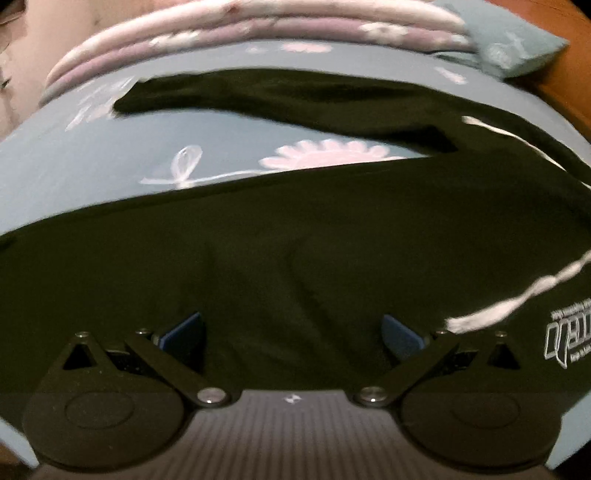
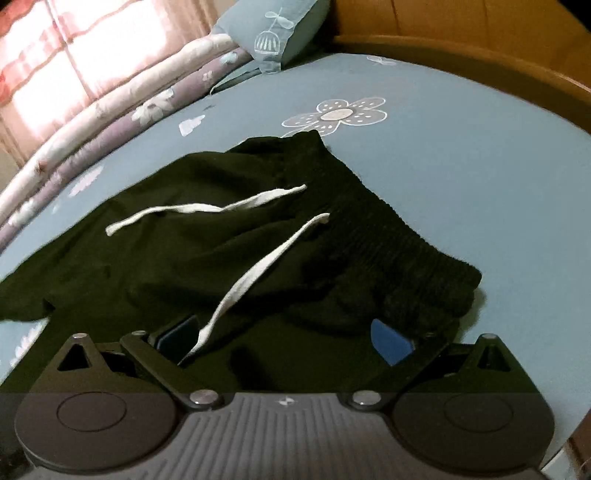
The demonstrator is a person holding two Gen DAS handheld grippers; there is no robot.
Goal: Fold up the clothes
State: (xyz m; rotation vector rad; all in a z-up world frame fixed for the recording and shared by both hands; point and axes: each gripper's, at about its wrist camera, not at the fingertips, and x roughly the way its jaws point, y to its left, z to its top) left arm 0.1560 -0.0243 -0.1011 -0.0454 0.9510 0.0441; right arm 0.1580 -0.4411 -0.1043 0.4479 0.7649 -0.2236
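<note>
Black shorts (image 1: 295,240) with white drawstrings (image 1: 517,295) lie spread on a blue flowered bedsheet (image 1: 110,155). In the left wrist view my left gripper (image 1: 291,336) hovers low over one leg of the shorts, open, its blue pads (image 1: 184,328) wide apart with only flat cloth between them. A white logo (image 1: 565,332) shows at the right. In the right wrist view the shorts (image 2: 258,229) show their ribbed waistband (image 2: 388,229) and two drawstrings (image 2: 258,269). My right gripper (image 2: 288,336) is open over the near edge by the waistband; one drawstring end lies by its left pad (image 2: 181,332).
A rolled pink and purple quilt (image 2: 110,107) and a blue pillow (image 2: 273,33) lie at the far side of the bed. A wooden bed frame (image 2: 480,51) curves round the right edge. A bright curtained window (image 2: 74,48) is at the far left.
</note>
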